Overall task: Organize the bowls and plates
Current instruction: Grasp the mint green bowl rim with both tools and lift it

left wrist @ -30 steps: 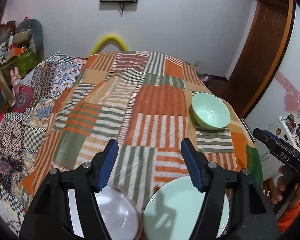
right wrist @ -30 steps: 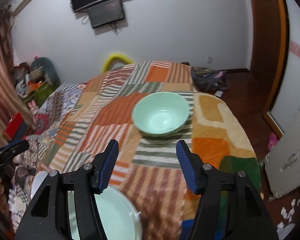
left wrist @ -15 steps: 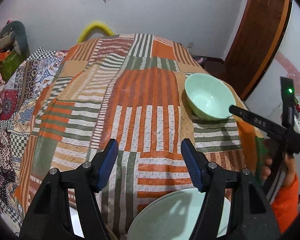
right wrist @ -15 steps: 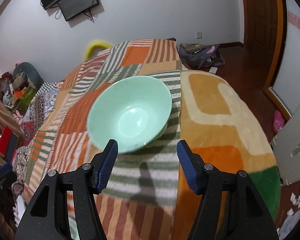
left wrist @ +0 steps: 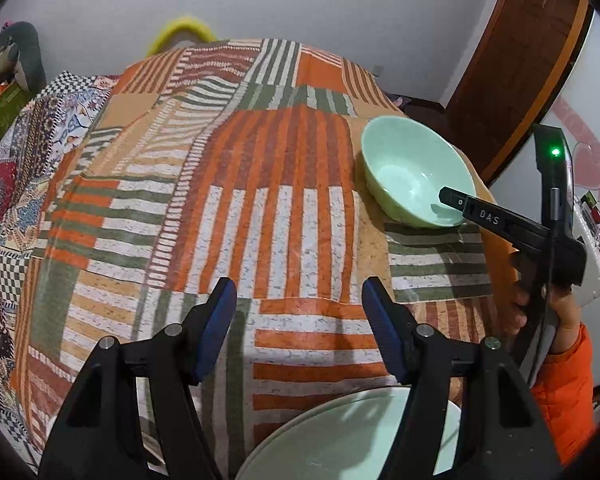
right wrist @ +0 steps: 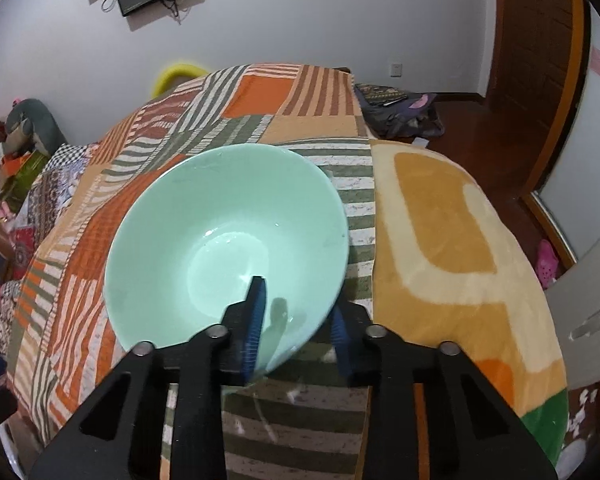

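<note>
A mint-green bowl sits on the striped patchwork blanket at its right side; it also shows in the left wrist view. My right gripper straddles the bowl's near rim, one finger inside and one outside; whether the pads press the rim I cannot tell. In the left wrist view the right gripper reaches into the bowl. My left gripper is open and empty above the blanket, just behind a mint-green plate at the bottom edge.
The blanket covers a rounded surface that drops off on all sides. A bag lies on the wooden floor beyond. Toys and boxes crowd the left side. A white panel stands at the right.
My right gripper moved forward to the bowl, and its fingers narrowed around the near rim. My left gripper moved forward, so the plate slid lower in view.
</note>
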### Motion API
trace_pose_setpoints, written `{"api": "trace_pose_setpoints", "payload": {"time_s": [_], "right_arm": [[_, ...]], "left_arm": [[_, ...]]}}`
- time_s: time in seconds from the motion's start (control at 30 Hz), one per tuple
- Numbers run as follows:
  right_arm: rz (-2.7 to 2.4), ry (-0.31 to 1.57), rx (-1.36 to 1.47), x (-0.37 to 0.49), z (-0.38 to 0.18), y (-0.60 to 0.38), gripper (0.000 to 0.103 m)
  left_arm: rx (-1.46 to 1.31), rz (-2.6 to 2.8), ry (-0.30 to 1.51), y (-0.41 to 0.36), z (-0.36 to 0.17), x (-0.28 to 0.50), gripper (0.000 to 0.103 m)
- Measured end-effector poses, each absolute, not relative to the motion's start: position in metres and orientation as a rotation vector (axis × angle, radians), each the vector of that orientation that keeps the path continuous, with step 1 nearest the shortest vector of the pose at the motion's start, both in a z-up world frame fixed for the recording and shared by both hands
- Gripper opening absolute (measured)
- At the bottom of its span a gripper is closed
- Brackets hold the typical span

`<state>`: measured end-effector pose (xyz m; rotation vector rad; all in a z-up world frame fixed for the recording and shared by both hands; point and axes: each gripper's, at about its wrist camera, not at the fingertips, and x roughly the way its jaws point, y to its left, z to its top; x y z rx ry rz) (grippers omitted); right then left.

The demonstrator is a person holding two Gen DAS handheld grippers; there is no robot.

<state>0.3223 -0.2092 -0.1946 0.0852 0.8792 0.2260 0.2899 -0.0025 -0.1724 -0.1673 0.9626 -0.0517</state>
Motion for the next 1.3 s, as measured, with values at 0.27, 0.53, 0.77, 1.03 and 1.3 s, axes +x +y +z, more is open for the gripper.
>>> {"api": "trace_pose_setpoints", "payload": {"time_s": [0.27, 0.53, 0.77, 1.03, 1.3], "right_arm": [[0.318, 0.908, 0.071, 0.303, -0.194, -0.206, 0.023], [0.433, 0.919, 0.130, 0.275, -0.187, -0.210, 0.023], [0.449, 0.902, 0.045, 0.257, -0.181, -0.207, 0.026], [0.372, 0.902, 0.061, 0.282, -0.185, -0.214, 0.030], [0.377, 0.962, 0.160, 0.295, -0.202, -0.209, 0.031]], "left_arm": [[-0.131, -0.067, 0.957, -0.022, -0.172, 0.296, 0.065], [-0.126, -0.069, 0.967, -0.035, -0.173, 0.312, 0.065], [-0.113, -0.070, 0.999, -0.044, -0.185, 0.326, 0.065], [-0.143, -0.087, 1.013, -0.048, -0.190, 0.341, 0.061], [-0.142, -0.106, 1.035, -0.053, -0.199, 0.356, 0.036]]}}
